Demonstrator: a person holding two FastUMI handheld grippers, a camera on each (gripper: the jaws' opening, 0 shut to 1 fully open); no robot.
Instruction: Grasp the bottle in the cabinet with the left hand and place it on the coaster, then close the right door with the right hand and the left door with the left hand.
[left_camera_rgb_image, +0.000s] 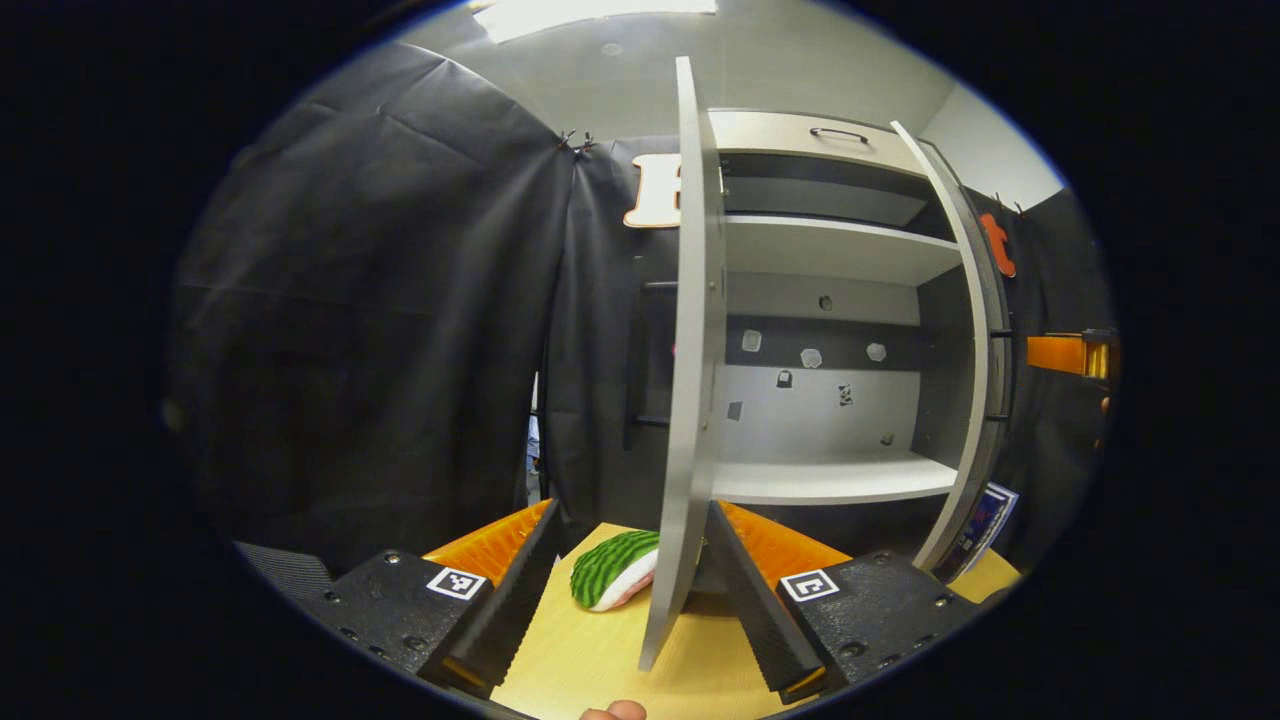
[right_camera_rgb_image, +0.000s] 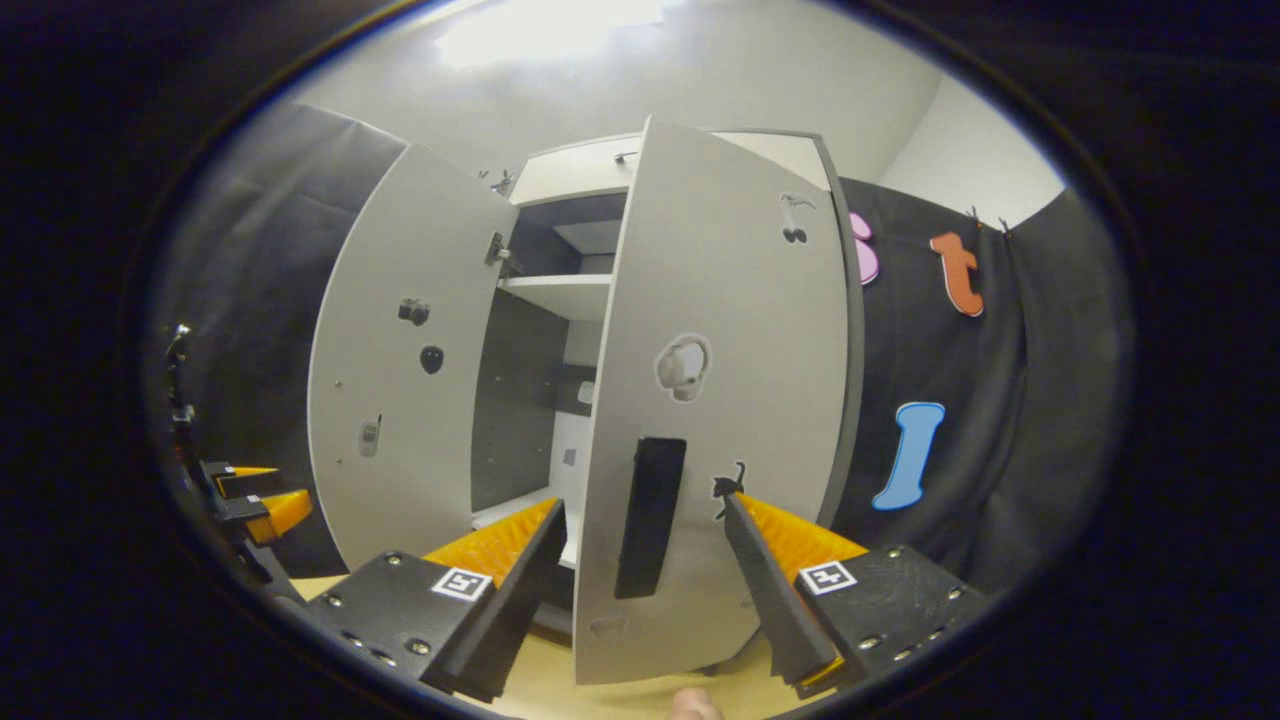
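Note:
The grey cabinet (left_camera_rgb_image: 830, 250) stands on the table with both doors ajar. In the left gripper view the left door (left_camera_rgb_image: 690, 400) is edge-on between my left gripper's (left_camera_rgb_image: 631, 505) spread fingers, close to the right-hand one; this gripper is open. A green striped coaster (left_camera_rgb_image: 610, 565) lies on the table just behind that door, partly hidden by it. In the right gripper view the right door (right_camera_rgb_image: 720, 380) fills the middle, and its black handle (right_camera_rgb_image: 650, 515) sits between the wide-apart fingers of my open right gripper (right_camera_rgb_image: 645, 500). The left door (right_camera_rgb_image: 400, 370) hangs open beside it.
The wooden table (left_camera_rgb_image: 600, 650) runs under the cabinet. A blue printed card (left_camera_rgb_image: 985, 520) leans at the foot of the right door (left_camera_rgb_image: 975, 380). The right gripper (left_camera_rgb_image: 1065, 352) shows past that door, and the left gripper (right_camera_rgb_image: 250, 495) at the far left.

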